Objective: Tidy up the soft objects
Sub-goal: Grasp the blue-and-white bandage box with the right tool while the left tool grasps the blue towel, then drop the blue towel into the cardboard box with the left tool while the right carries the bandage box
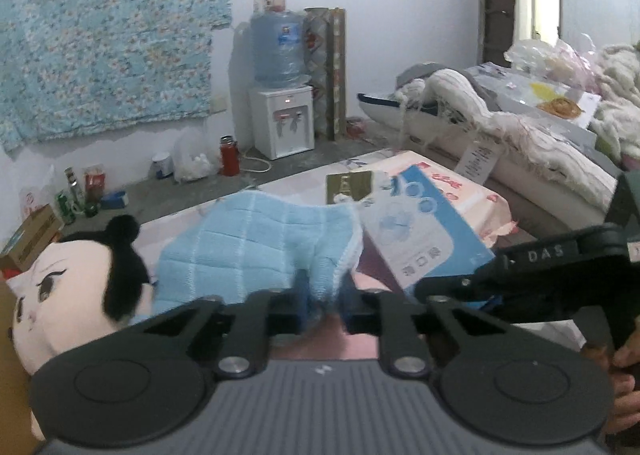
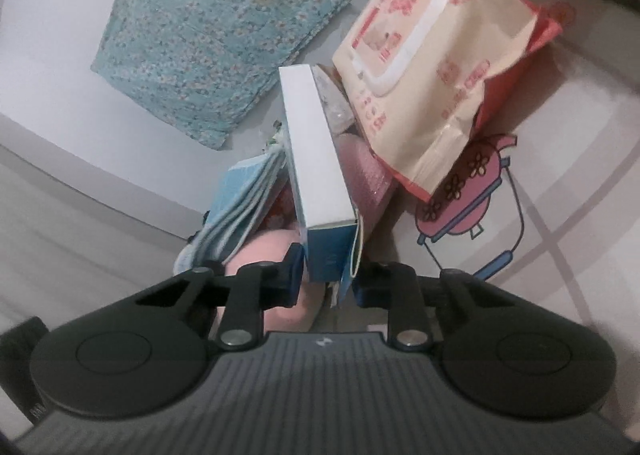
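Blue cloth: a quilted light-blue cloth [image 1: 256,251] bunched on the bed, its near edge pinched between the fingers of the left gripper [image 1: 322,305].
Box: a blue-and-white box [image 2: 316,171] beside the cloth, clamped at its near end by the right gripper [image 2: 328,275].
Wipes pack: a cream-and-pink wipes pack [image 2: 436,67] just behind the box.
Doll: a plush doll [image 1: 76,295] with black hair, left of the cloth.
Far wall: water dispenser [image 1: 282,95] on the floor.

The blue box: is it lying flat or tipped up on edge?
Tipped on edge. In the right wrist view the blue box stands on its narrow side, clamped by the right gripper.
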The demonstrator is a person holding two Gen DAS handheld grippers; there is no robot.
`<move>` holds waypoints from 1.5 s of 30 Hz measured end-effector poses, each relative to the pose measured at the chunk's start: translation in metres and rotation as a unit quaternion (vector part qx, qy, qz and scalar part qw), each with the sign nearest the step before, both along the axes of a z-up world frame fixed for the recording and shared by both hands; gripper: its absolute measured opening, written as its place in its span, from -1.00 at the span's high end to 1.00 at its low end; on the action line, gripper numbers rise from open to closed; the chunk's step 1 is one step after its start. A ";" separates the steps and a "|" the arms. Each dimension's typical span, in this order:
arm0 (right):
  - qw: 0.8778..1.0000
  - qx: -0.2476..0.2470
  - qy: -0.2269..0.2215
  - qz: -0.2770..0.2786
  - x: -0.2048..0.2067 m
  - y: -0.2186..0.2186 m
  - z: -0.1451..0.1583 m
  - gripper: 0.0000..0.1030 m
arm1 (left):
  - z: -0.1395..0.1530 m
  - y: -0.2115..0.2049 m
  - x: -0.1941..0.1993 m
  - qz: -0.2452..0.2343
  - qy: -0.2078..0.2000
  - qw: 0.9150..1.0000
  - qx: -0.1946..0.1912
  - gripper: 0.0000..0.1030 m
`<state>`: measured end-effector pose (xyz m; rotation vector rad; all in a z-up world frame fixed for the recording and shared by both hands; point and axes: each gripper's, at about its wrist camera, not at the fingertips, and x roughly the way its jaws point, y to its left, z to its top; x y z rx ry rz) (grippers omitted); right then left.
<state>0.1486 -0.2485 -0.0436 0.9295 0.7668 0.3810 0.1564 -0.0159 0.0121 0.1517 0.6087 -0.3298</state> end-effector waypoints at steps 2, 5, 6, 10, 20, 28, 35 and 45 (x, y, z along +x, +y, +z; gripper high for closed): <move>1.000 -0.015 -0.010 0.002 0.000 0.004 0.004 0.62 | 0.004 0.006 -0.002 0.010 -0.003 1.000 -0.007 0.76; 0.998 -0.030 -0.038 0.026 0.000 0.011 0.016 0.63 | 0.016 0.007 -0.010 0.025 -0.038 0.999 0.016 0.77; 0.998 -0.041 -0.047 0.028 -0.003 0.012 0.022 0.63 | 0.022 0.009 -0.013 0.027 -0.048 0.998 0.016 0.77; 0.996 -0.049 -0.072 0.025 -0.005 0.008 0.040 0.63 | 0.050 0.013 -0.019 0.031 -0.068 0.997 0.006 0.77; 0.993 -0.057 -0.105 0.010 -0.007 -0.003 0.065 0.63 | 0.110 0.016 -0.033 0.031 -0.113 0.993 -0.010 0.77; 0.991 -0.044 -0.126 0.023 -0.043 -0.013 0.082 0.62 | 0.152 0.055 -0.061 0.064 -0.105 0.991 -0.047 0.77; 0.986 -0.022 -0.150 0.074 -0.071 0.019 0.107 0.62 | 0.205 0.129 -0.103 0.117 -0.083 0.986 -0.089 0.77; 0.964 0.048 -0.152 0.212 -0.075 0.132 0.163 0.62 | 0.220 0.230 -0.138 0.227 -0.082 0.970 0.011 0.76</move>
